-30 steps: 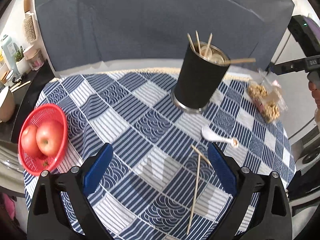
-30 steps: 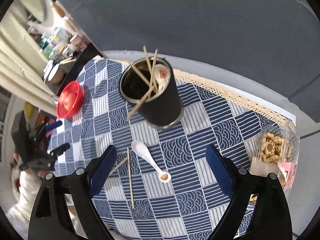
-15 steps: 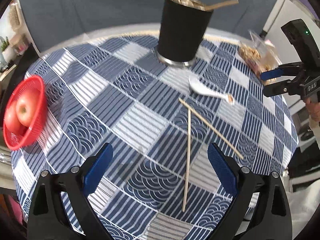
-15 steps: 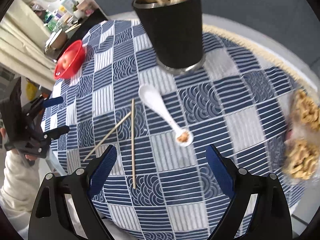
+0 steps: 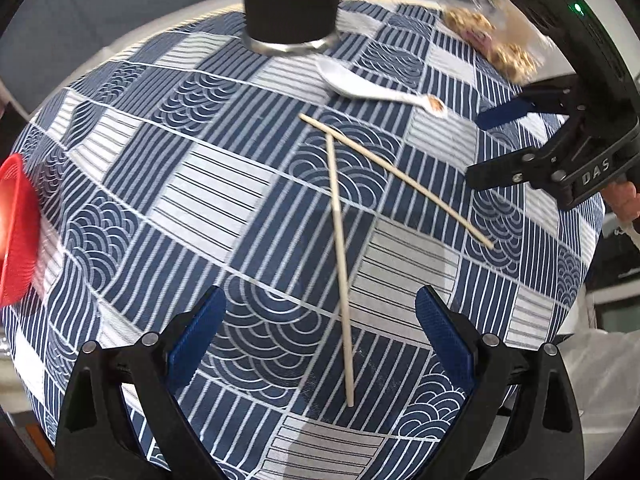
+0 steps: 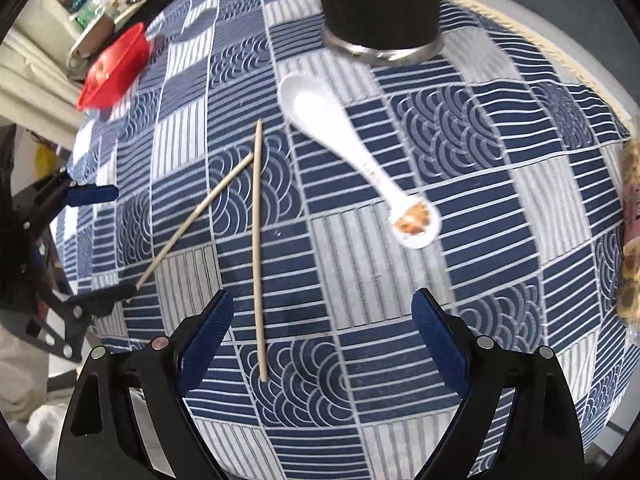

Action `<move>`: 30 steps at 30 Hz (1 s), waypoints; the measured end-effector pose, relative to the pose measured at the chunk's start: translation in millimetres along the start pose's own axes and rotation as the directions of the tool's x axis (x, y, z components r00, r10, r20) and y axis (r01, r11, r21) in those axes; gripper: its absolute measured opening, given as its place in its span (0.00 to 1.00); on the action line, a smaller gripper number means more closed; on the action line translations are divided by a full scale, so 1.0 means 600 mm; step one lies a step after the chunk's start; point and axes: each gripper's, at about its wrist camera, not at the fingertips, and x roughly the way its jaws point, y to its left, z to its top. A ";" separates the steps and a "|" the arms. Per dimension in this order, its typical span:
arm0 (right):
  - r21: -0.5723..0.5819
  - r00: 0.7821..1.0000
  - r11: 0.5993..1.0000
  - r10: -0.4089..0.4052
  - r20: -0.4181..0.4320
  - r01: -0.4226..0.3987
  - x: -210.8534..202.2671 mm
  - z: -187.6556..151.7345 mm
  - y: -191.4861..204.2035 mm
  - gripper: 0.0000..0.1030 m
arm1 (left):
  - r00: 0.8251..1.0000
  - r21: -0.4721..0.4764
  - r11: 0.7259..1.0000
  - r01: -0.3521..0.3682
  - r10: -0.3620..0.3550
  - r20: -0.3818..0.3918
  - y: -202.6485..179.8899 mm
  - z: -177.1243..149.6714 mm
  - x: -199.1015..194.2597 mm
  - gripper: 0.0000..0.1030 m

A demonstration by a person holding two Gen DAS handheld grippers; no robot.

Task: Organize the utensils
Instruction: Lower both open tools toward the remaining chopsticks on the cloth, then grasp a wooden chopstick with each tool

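Both grippers wide open, empty: L gripper point(image 5: 318, 324), R gripper point(image 6: 322, 326). Two chopsticks point(image 5: 340, 260) point(image 6: 258, 248) flat on cloth, tips touching near spoon point(image 6: 340, 136), below holder point(image 6: 380, 4). Risk: thin sticks roll or skid from your pads; grippers close together, may collide.

My left claw point(image 5: 318, 334) gapes over one chopstick point(image 5: 340, 268); another point(image 5: 396, 180) touches it near the spoon point(image 5: 360, 86).

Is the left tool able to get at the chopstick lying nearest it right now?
Probably yes. The left tool is open, and the chopstick lies flat on the tablecloth, its near end between the fingers. Nothing covers it; the other chopstick meets only its far end.
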 end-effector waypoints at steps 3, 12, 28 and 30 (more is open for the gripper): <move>-0.032 1.000 0.999 -0.031 0.000 0.031 0.013 0.001 0.021 0.83 | 1.000 0.012 1.000 0.009 -0.009 -0.009 -0.002 -0.001 0.007 0.91; -0.035 0.993 0.994 -0.099 0.058 0.101 0.054 0.012 0.064 0.91 | 0.999 0.022 0.999 -0.036 0.037 -0.022 0.001 -0.006 0.045 0.94; -0.025 0.982 0.984 -0.176 0.073 0.178 0.076 0.002 0.082 0.94 | 0.994 0.031 0.995 -0.099 0.097 0.052 -0.004 -0.033 0.062 0.96; -0.025 0.982 0.983 -0.180 0.057 0.182 0.071 0.002 0.078 0.94 | 0.995 0.032 0.995 -0.095 0.094 0.045 -0.006 -0.030 0.061 0.96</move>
